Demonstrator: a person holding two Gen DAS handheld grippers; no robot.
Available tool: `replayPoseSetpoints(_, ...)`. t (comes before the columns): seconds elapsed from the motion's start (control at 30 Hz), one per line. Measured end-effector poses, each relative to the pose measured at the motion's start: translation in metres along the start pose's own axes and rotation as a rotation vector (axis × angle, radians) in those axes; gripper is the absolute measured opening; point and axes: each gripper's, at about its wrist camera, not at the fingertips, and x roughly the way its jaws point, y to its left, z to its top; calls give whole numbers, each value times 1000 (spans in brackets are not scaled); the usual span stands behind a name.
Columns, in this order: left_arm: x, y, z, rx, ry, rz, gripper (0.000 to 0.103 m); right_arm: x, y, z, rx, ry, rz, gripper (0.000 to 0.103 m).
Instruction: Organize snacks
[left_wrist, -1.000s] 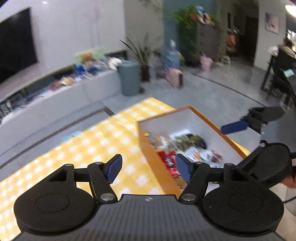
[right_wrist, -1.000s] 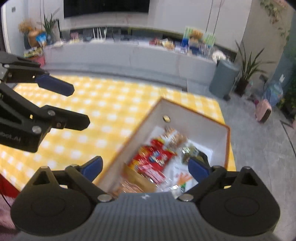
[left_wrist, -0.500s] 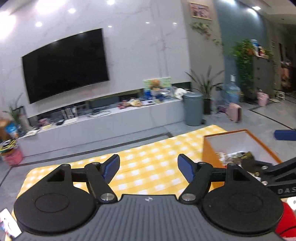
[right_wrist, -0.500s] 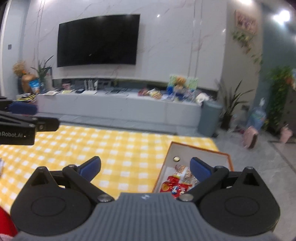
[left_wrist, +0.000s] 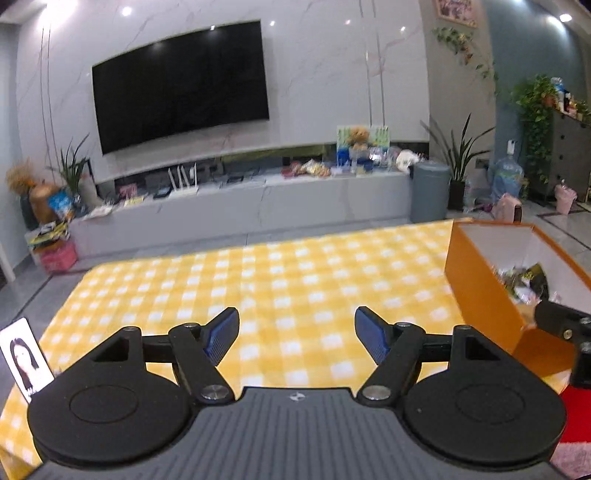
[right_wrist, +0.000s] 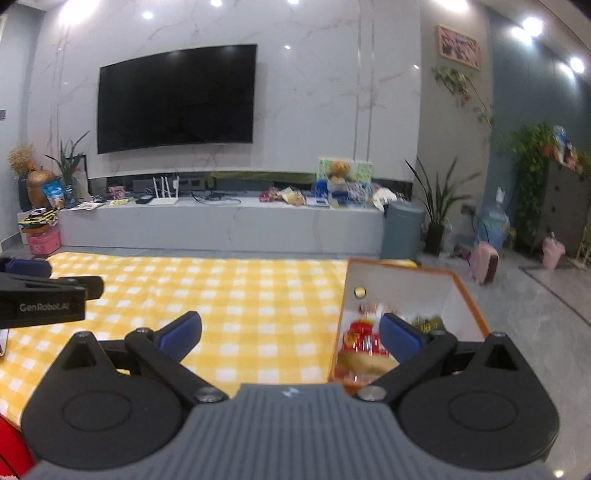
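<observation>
An orange box (left_wrist: 476, 288) with a white inside stands at the right end of the yellow checked tablecloth (left_wrist: 288, 280). Several snack packets (right_wrist: 364, 341) lie in it, red and dark ones among them. My left gripper (left_wrist: 295, 334) hangs open over bare cloth, left of the box, nothing between its blue pads. My right gripper (right_wrist: 290, 330) is open too, its right finger in front of the orange box (right_wrist: 463, 295), nothing held. In the right wrist view, part of the left gripper's body (right_wrist: 44, 295) shows at the left edge.
A small photo card (left_wrist: 26, 356) lies at the cloth's left corner. Beyond the table a long grey TV bench (right_wrist: 221, 221) carries more snacks and boxes under a wall TV (right_wrist: 177, 98). A grey bin (right_wrist: 402, 230), plants and a water bottle stand at the right.
Both grippers swung away from above the box and tipped up toward the TV wall. The box now sits at the right of each view. The left jaws opened a little wider.
</observation>
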Motion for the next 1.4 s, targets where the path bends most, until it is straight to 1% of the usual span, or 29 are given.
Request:
replayPoseSetpoints(0.17, 7, 2, -11, -10, 57, 9, 84, 9, -4, -16, 33, 44, -19, 100)
replayPoseSetpoints(0.4, 12, 0, -24, -3, 103, 5, 85, 19, -5, -34, 19, 86, -46, 100)
replayPoseSetpoints(0.67, 21, -2, -31, 9, 154, 8, 85, 31, -9, -37, 23, 108, -57, 100)
replayPoseSetpoints(1.03, 22, 2, -29, 3, 163, 7, 85, 33, -9, -38, 25, 109, -58, 100)
replayPoseSetpoints(1.4, 20, 1, -28, 8, 155, 7, 85, 32, -10, -37, 24, 100, -48, 100)
